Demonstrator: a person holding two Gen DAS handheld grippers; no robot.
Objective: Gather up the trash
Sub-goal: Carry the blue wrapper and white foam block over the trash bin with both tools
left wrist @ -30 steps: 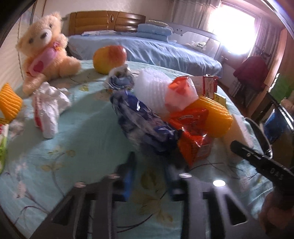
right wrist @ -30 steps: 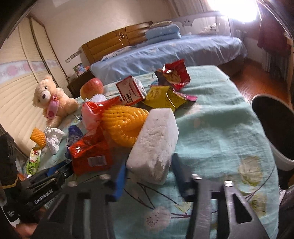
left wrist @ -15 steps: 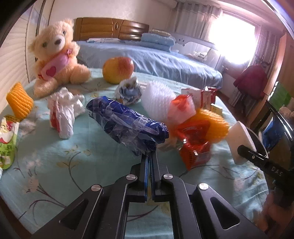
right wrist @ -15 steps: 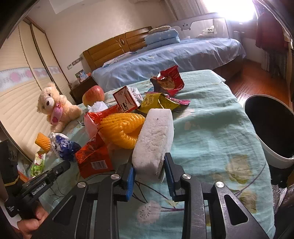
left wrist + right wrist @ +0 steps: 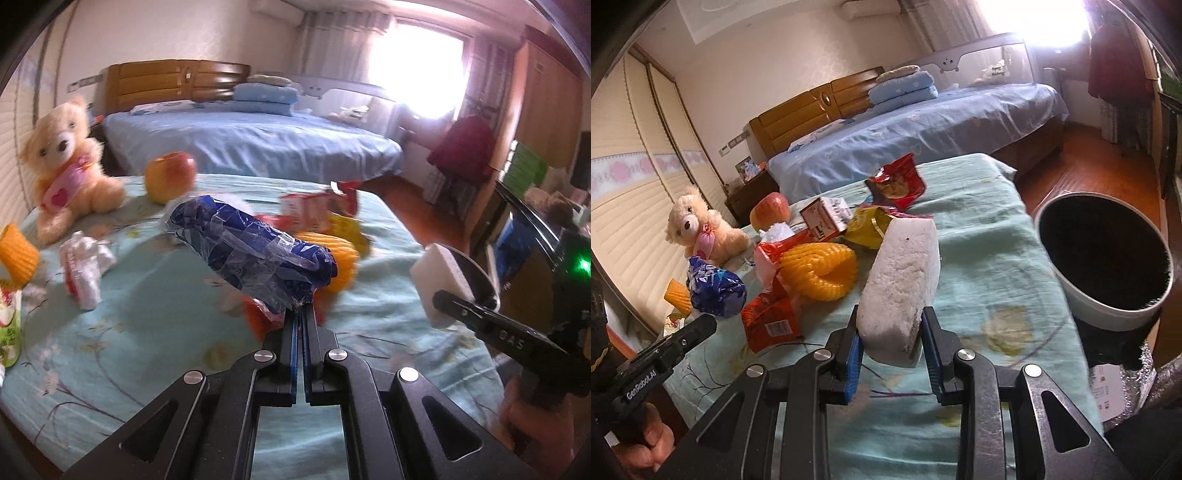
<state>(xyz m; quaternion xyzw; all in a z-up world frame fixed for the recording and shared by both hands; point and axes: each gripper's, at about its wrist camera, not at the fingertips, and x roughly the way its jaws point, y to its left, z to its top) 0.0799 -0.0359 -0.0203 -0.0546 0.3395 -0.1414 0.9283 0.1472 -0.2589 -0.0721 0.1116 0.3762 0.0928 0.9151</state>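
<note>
Writing legible: "GenRobot.AI" on the side of the left gripper [image 5: 701, 325] as seen from the right wrist; "DAS" on the side of the right gripper [image 5: 448, 299] as seen from the left wrist. Print on the snack wrappers and the small carton [image 5: 823, 218] too small or blurred to read.

Left gripper [image 5: 300, 312]: fingers pressed together, pinching the thin edge of a crumpled blue-and-clear plastic wrapper [image 5: 255, 251], lifted clear of the tablecloth [image 5: 147, 306].

Right gripper [image 5: 892, 332]: fingers partly apart, blue pads clamped on both sides of a white foam block [image 5: 903, 280], held upright and off the cloth, left of the round white bin [image 5: 1108, 266] with dark lining.

On the pale green flowered cloth: yellow foam fruit net [image 5: 820, 269], orange-red packet with barcode [image 5: 768, 321], red snack bag [image 5: 897, 182], yellow wrapper [image 5: 868, 229], crumpled white-and-red paper [image 5: 85, 266], second orange net [image 5: 16, 251] at the left edge, green-and-white pouch [image 5: 9, 328].

Also on the cloth: apple [image 5: 170, 177], teddy bear [image 5: 68, 173] with pink bib. Blue-sheeted bed [image 5: 251, 147] behind.
</note>
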